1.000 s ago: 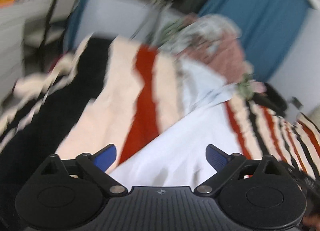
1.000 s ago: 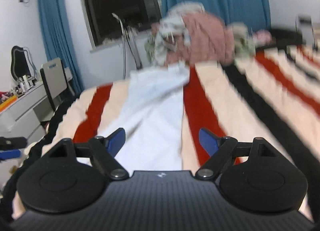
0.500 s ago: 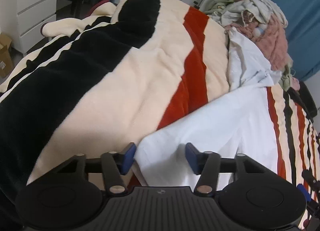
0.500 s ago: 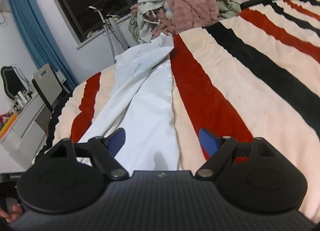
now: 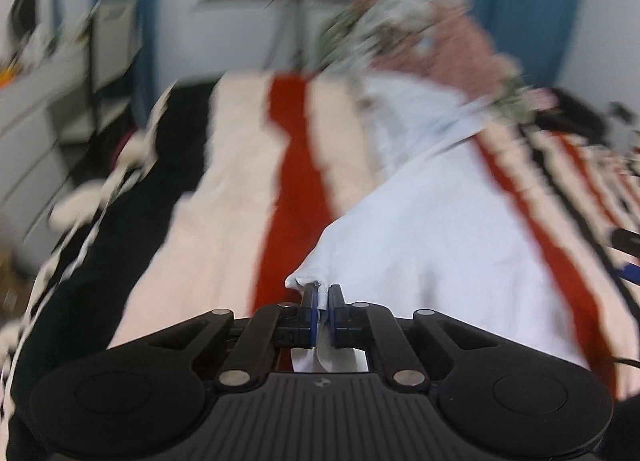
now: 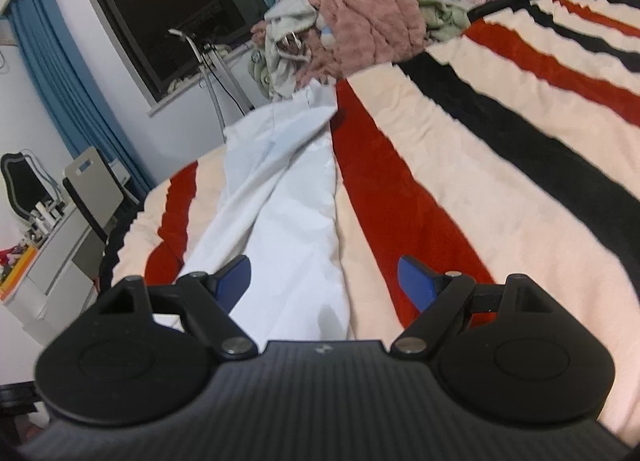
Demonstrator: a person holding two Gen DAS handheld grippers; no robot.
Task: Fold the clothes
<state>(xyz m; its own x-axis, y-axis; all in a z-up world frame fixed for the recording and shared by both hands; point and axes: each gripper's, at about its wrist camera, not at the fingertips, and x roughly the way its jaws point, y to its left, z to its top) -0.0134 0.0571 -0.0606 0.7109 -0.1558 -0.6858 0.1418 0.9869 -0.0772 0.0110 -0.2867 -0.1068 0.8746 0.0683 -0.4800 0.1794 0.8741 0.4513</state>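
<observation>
White thin cotton garment [image 5: 440, 245] lies lengthwise on striped fleece bed blanket [image 6: 500, 165]; limp, light, best held at corners. Left hand-held gripper [image 5: 320, 297] pinches its near corner; right hand-held gripper [image 6: 324, 281] gapes wide above hem, 6 o'clock.

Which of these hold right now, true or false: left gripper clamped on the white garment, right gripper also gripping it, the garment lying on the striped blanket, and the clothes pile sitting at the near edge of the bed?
1. The left gripper is shut on the white garment. True.
2. The right gripper also grips the garment. False: its jaws stand wide open, over the cloth's near end.
3. The garment lies on the striped blanket. True.
4. The clothes pile sits at the near edge. False: it is at the far end, by the window.
</observation>
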